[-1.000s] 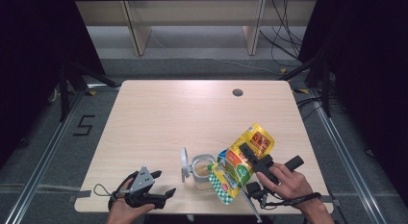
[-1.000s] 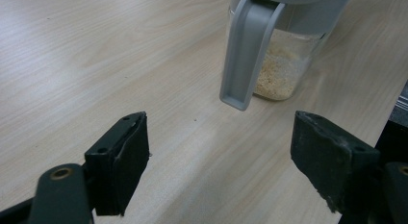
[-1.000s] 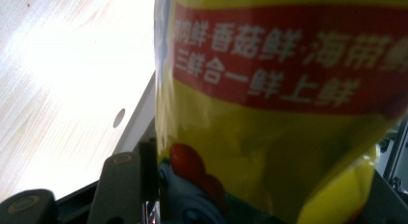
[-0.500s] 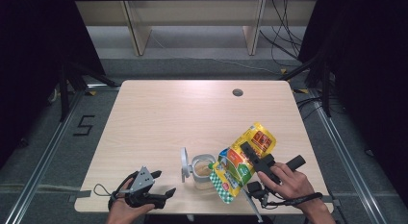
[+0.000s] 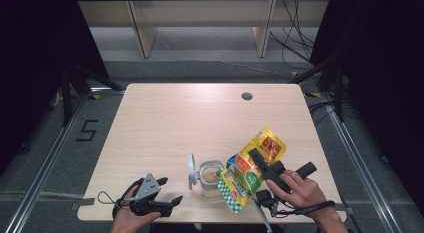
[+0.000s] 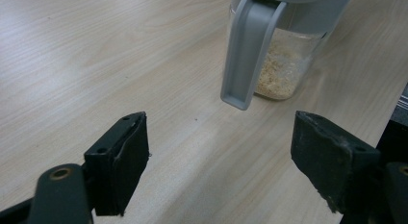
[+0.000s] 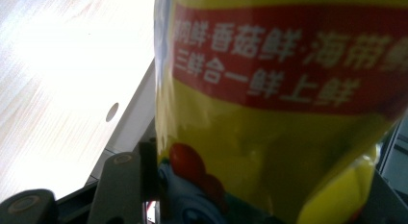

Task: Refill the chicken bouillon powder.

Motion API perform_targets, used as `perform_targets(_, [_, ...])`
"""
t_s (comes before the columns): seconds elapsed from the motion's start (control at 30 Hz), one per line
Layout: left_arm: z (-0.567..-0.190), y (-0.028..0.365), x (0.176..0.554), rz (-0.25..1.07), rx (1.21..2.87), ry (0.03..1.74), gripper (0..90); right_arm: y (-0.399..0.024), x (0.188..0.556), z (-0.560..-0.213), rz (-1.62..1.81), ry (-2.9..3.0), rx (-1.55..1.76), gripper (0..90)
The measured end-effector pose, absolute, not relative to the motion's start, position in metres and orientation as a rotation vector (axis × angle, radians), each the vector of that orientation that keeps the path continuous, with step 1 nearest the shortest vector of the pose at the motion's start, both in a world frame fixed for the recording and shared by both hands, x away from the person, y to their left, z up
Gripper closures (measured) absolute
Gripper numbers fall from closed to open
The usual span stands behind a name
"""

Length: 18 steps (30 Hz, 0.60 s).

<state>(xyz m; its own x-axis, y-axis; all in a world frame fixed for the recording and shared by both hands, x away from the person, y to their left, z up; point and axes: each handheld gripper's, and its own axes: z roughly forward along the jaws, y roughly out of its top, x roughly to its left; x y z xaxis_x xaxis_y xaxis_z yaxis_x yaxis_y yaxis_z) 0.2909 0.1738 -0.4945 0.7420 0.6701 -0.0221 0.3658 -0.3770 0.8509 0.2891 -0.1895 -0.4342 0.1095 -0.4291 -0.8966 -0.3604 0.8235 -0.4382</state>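
The right tongs grip a yellow seasoning pouch across its middle, with the jaws set about halfway apart and pressed against both faces of the pack. In the high view the pouch is tilted, its upper corner pointing away from the person and its lower, green-checked end angled down towards the mouth of a small clear jar. The right hand holds the tongs body just beyond the near right part of the worktop. In the right gripper view the pouch lies directly against the camera, showing a red band with white characters over a yellow ground; one black jaw is visible at the lower left, in contact with the pack's edge. The jar stands upright near the front edge of the worktop, between the two hands, with its grey hinged lid swung open to the left side. A layer of pale granules is visible in the jar. In the left gripper view the jar stands just ahead of the jaws and the lid hangs down in front of it. The left tongs rest at the near left corner of the worktop, held by the left hand, with the jaws wide apart and nothing between them.
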Motion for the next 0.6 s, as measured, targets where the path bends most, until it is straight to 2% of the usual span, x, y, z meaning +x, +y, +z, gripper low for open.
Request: perform_targets(0.6, [-0.4949,0.173,0.2897,0.396,1.994,0.807,20.6,-0.1895,0.2898,-0.4364,-0.018,1.504,-0.649,49.8])
